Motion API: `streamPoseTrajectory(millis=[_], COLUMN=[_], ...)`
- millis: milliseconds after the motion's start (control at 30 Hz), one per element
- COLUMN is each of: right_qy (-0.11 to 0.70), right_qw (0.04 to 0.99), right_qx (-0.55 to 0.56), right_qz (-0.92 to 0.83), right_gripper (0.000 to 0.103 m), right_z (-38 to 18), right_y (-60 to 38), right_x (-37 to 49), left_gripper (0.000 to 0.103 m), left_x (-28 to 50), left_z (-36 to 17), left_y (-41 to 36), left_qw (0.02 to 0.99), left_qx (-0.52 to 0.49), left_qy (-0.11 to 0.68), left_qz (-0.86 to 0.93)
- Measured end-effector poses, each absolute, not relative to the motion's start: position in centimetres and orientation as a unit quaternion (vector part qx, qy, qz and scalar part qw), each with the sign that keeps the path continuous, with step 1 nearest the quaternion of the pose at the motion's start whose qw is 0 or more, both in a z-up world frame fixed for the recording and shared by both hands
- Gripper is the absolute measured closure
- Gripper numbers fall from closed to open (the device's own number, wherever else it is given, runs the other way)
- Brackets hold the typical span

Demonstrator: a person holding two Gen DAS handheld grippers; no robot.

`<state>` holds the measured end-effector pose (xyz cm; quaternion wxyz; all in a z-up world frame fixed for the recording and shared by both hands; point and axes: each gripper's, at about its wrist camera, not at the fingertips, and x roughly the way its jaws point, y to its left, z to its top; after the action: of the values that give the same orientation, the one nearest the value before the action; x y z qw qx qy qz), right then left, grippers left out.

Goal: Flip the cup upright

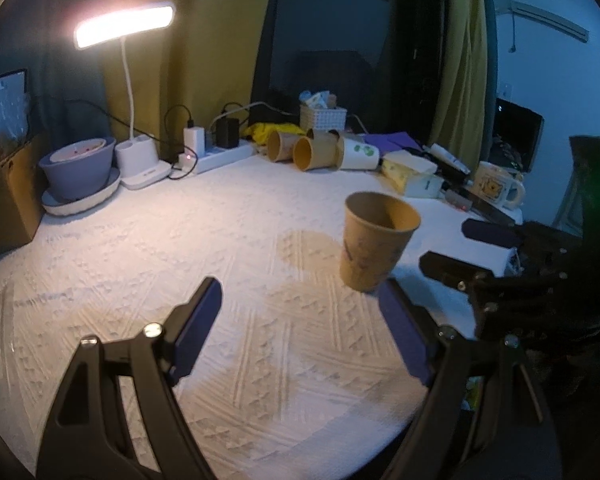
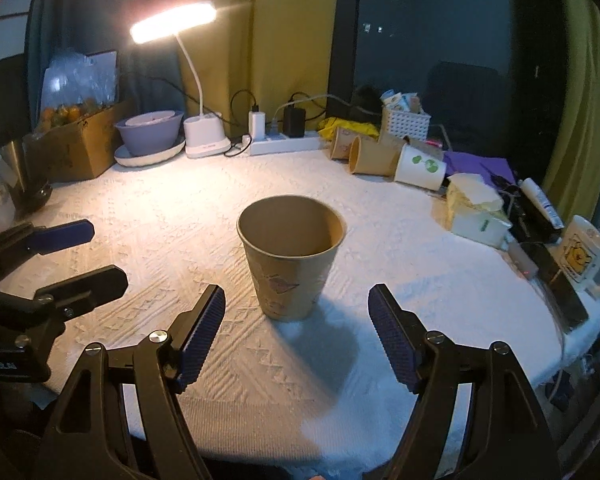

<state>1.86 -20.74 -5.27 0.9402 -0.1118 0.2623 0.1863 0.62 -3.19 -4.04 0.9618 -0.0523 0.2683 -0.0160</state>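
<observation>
A brown paper cup (image 2: 291, 258) stands upright, mouth up, on the white textured tablecloth (image 2: 180, 208). My right gripper (image 2: 297, 300) is open, its blue pads either side of the cup's base and a little nearer me, not touching it. The cup also shows in the left wrist view (image 1: 376, 246), ahead and right of my left gripper (image 1: 300, 292), which is open and empty. The right gripper (image 1: 456, 248) appears at the right of that view; the left gripper (image 2: 88, 252) appears at the left of the right wrist view.
At the back lie several paper cups on their sides (image 2: 374, 154), a white basket (image 2: 405, 122), a power strip (image 2: 284, 144), a lit desk lamp (image 2: 172, 22) and a purple bowl (image 2: 150, 128). A cardboard box (image 2: 76, 144) stands left; a tissue pack (image 2: 476, 210) and mug (image 2: 584, 256) stand right.
</observation>
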Motion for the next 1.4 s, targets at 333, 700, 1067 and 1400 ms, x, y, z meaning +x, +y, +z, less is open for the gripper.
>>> streamPoseTrajectory(millis=[333,700,1067,1400], right_qy=[0.222,0.192,0.155,0.130], right_qw=[0.953,0.960,0.968,0.973], right_qx=[-0.112,-0.098,-0.087,-0.085], right_qz=[0.174,0.180,0.175,0.171], right_gripper=[0.026,0.026,0.026,0.026], right_z=[-2.1,1.0,3.9,5.5], right_y=[-21.5,-21.9,-22.0,-22.4], right_x=[-0.4,-2.2,-4.0,-5.0], left_gripper=[0.011,0.009,0.008,0.008], left_x=[-1.0,-1.9,-2.7,-3.9], left_z=[-1.2,1.9,4.6,6.6], left_y=[-3.7,-3.8,-4.6,-5.0], left_qw=[0.973,0.982,0.991,0.996], left_qx=[-0.044,-0.041,-0.029,-0.018], left_qy=[0.226,0.185,0.132,0.090], left_qz=[-0.021,-0.013,-0.003,-0.005])
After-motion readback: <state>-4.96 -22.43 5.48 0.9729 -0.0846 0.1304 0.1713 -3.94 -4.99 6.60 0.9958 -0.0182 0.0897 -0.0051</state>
